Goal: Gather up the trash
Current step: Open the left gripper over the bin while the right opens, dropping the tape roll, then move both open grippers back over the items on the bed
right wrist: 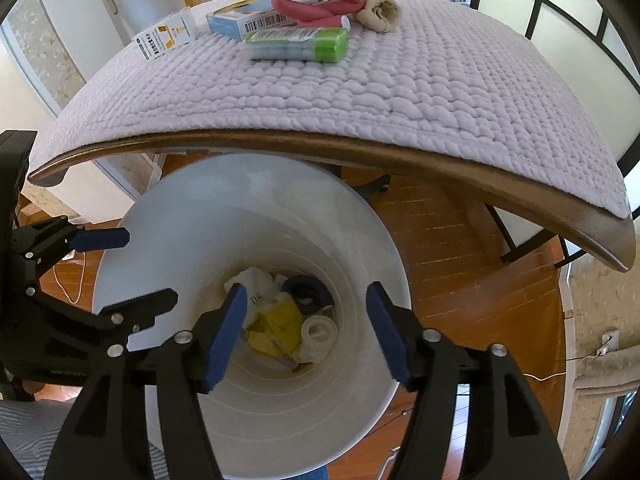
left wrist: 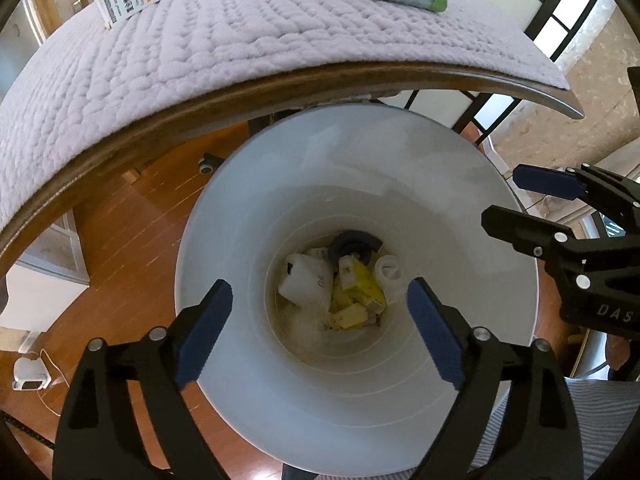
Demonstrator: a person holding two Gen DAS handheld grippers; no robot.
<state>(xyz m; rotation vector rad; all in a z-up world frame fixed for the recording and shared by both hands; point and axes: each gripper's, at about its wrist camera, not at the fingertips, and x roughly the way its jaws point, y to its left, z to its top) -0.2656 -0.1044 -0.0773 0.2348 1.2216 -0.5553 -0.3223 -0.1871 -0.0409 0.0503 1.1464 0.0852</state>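
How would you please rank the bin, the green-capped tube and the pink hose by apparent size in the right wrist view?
1. Bin, much nearer the camera.
2. and 3. Pink hose and green-capped tube: alike.

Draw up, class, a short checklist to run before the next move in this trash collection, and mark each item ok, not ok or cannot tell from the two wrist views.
1. Left tool empty, jaws apart: ok.
2. Right tool empty, jaws apart: ok.
3. Both tools over the white bin mouth: ok.
4. Dropped trash inside the bin, such as the yellow packet and tape roll: ok.
5. Table mat free of items: not ok; the green-capped tube, blue box, white-and-orange box and red ring remain.
6. Which of those items count as trash: cannot tell.
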